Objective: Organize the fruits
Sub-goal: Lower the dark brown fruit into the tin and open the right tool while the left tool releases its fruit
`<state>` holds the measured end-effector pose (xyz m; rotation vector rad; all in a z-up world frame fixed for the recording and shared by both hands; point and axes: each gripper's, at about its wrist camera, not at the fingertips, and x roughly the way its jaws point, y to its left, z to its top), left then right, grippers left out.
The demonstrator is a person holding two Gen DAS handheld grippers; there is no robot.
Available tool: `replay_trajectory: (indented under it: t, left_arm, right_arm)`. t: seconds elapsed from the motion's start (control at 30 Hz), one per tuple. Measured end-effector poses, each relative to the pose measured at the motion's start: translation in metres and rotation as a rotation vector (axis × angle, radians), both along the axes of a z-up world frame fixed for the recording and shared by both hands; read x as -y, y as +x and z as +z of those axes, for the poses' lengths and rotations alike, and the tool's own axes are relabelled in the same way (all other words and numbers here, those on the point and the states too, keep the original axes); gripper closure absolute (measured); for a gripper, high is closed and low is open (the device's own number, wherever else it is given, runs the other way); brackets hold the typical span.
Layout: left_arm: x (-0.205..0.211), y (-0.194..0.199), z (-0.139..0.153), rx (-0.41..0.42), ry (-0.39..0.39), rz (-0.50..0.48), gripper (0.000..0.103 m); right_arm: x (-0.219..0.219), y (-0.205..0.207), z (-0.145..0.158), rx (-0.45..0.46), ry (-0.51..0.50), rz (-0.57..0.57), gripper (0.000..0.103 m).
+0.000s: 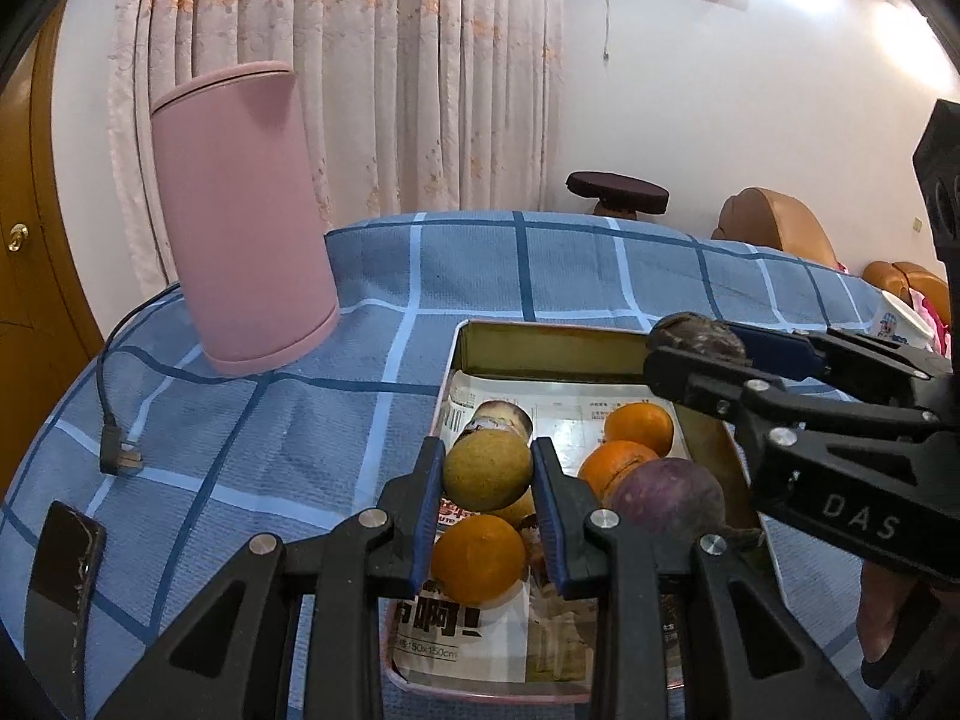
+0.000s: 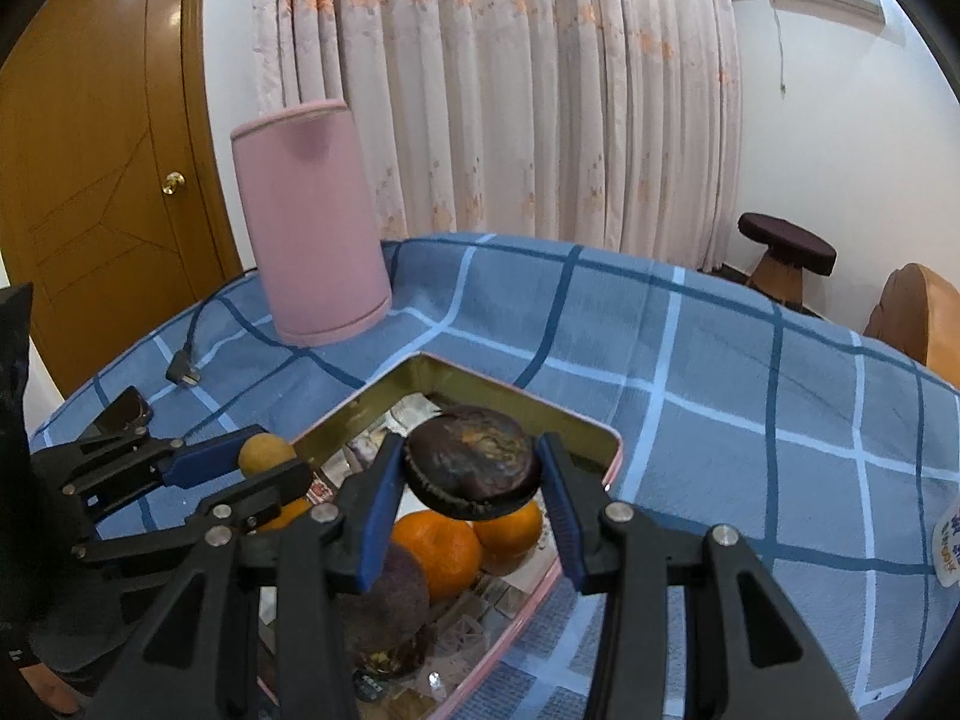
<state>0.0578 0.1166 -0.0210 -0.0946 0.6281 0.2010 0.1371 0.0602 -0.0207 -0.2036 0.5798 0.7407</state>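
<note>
My left gripper (image 1: 487,471) is shut on a yellow-green round fruit (image 1: 487,469) and holds it above the pink tin tray (image 1: 543,341). My right gripper (image 2: 472,471) is shut on a dark, shrivelled fruit (image 2: 472,469) and holds it over the tray's far corner (image 2: 528,405). In the tray, on newspaper, lie several oranges (image 1: 639,427) (image 1: 478,558) and a purple fruit (image 1: 671,495). The right gripper shows in the left wrist view (image 1: 699,339); the left one shows in the right wrist view (image 2: 267,456).
A tall pink cylinder (image 1: 243,222) stands on the blue checked tablecloth (image 1: 300,438) behind the tray. A black cable with a plug (image 1: 120,450) and a phone (image 1: 63,576) lie at the left. A stool (image 2: 786,252) and chairs stand beyond the table.
</note>
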Motion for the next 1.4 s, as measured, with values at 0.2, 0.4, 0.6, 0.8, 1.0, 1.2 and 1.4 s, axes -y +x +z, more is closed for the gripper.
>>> replay_trajectory:
  t: [0.2, 0.4, 0.6, 0.8, 1.0, 1.2, 1.4]
  left_arm:
    - [-0.001, 0.003, -0.004, -0.008, -0.001, -0.004, 0.072]
    - [0.000, 0.004, -0.007, -0.015, -0.004, -0.009, 0.072]
    - [0.000, 0.007, -0.009, -0.022, -0.006, -0.012, 0.072]
    - [0.001, 0.009, -0.013, -0.033, -0.010, -0.017, 0.072]
    - [0.000, 0.010, -0.015, -0.039, -0.011, -0.021, 0.072]
    - [0.003, 0.011, -0.017, -0.051, 0.001, -0.028, 0.072]
    - [0.003, 0.008, -0.016, -0.055, -0.009, -0.030, 0.064]
  right_arm:
    - [-0.004, 0.002, -0.006, -0.019, -0.013, -0.004, 0.055]
    - [-0.007, 0.005, -0.010, -0.034, -0.024, -0.015, 0.055]
    - [-0.008, 0.009, -0.016, -0.063, -0.035, -0.024, 0.055]
    - [-0.006, 0.007, -0.016, -0.069, -0.032, -0.021, 0.055]
    - [-0.006, 0.006, -0.015, -0.071, -0.030, -0.013, 0.055]
    - [-0.007, 0.005, -0.015, -0.085, -0.024, 0.001, 0.047]
    - [-0.009, -0.002, -0.012, -0.075, -0.022, 0.022, 0.035]
